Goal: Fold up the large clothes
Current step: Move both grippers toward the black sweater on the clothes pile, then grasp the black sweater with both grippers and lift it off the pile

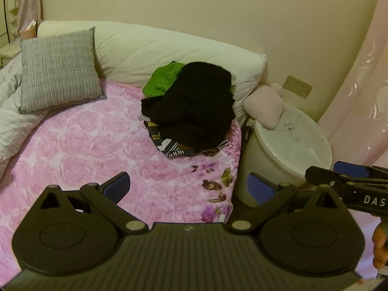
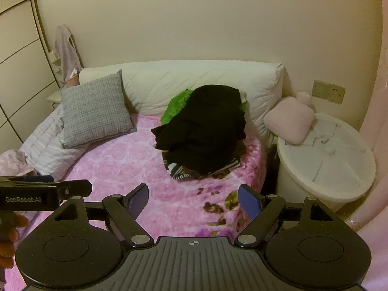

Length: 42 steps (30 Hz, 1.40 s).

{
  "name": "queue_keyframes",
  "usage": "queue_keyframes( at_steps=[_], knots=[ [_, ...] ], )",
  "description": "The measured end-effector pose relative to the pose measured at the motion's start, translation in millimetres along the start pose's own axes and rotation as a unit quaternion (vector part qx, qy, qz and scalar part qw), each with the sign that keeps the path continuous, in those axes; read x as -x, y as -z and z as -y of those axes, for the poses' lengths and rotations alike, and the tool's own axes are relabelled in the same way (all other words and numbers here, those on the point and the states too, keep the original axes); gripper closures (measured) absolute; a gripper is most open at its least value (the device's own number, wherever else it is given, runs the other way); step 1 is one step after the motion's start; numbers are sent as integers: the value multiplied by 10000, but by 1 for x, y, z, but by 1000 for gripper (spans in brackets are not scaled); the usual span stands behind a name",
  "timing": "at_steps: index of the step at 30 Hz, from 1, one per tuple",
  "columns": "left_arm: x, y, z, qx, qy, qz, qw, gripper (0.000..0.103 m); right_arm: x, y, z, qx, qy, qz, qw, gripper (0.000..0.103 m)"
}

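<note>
Both grippers' fingers [image 2: 249, 206] wide apart, empty, w/ clothes pile [image 1: 194, 104] near bed's rt edge.

Open blanket [image 1: 97, 140] left of clothes pile [image 1: 194, 104]

A bed in pink rose-print blanket [image 2: 116, 167] carries a clothes pile [image 2: 203, 131] (black garment topmost), grey cushion [image 2: 95, 115] and long white pillow [image 2: 194, 77].

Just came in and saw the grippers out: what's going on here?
A person holds two grippers over a bed with a pink floral blanket. The left gripper and right gripper are both open and empty. The clothes pile, a black garment on top, sits untouched near the white pillow. No garment is laid out for folding.
</note>
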<state>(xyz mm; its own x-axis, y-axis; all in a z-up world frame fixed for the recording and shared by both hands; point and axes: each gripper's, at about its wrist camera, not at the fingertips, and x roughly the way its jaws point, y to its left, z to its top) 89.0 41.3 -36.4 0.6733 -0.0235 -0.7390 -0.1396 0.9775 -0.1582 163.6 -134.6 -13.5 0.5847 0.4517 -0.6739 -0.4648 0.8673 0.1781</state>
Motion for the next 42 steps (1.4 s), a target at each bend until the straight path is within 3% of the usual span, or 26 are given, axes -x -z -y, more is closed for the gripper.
queue_keyframes(
  at_steps=[9,12,19,25,31,35,40,42],
  knots=[
    [-66,-25,-13,24,-109,65,9999,2,-72,-29,25,-9,-167,-305,9994,25],
    [-100,-39,-17,54,-271,92,9996,2,-107,-40,39,-6,-143,-342,9993,25],
    [-197,-79,-25,114,-535,-262,9982,3,-196,-73,89,-296,-153,-444,9985,25],
    [-278,-115,-27,-61,-476,-436,9979,3,-273,-102,128,-579,-227,-592,9963,25],
    [-347,-144,-35,-253,-479,-428,9976,3,-340,-124,148,-651,-307,-722,9948,25],
    [-393,-152,-49,-204,-485,-624,9967,6,-383,-131,155,-604,-311,-777,9947,25],
    [-437,-153,-63,-22,-161,-849,9963,6,-430,-133,159,-759,-312,-879,9927,25],
    [-448,-152,-67,217,73,-921,9955,14,-442,-131,161,-990,-504,-905,9897,25]
  ],
)
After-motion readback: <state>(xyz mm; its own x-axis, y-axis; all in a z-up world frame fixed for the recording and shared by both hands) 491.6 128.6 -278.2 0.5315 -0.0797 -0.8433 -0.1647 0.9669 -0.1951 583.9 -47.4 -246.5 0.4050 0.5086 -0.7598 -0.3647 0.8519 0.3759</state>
